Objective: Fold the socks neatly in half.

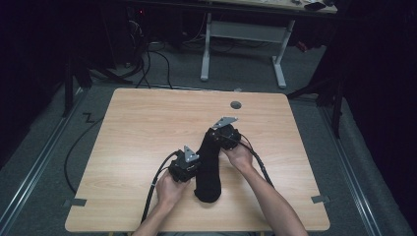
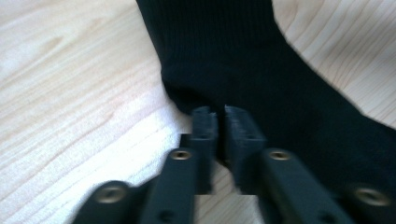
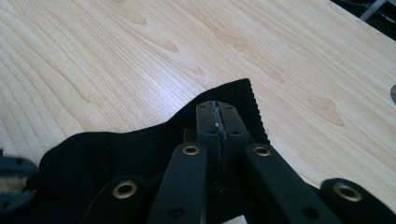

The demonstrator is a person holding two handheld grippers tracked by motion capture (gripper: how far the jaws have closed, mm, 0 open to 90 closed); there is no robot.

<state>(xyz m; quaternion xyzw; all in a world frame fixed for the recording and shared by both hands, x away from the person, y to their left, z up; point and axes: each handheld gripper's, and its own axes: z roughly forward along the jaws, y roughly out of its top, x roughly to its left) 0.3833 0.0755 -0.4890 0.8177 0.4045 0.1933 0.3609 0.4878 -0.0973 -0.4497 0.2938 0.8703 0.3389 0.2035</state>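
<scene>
A black sock [image 1: 208, 169] lies near the tabletop's [image 1: 137, 128] front edge. The right tongs [image 3: 218, 116] pinch its ribbed top end tight. The left tongs [image 2: 220, 122] nip the sock's side edge, almost closed.

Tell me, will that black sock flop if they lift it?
Probably yes. The black sock lies soft and flat on the table, bending where the right gripper pinches its ribbed cuff. It looks thin and light, so it would likely droop rather than stay stiff.

Lab (floor cables [image 1: 147, 59], curtained rig)
</scene>
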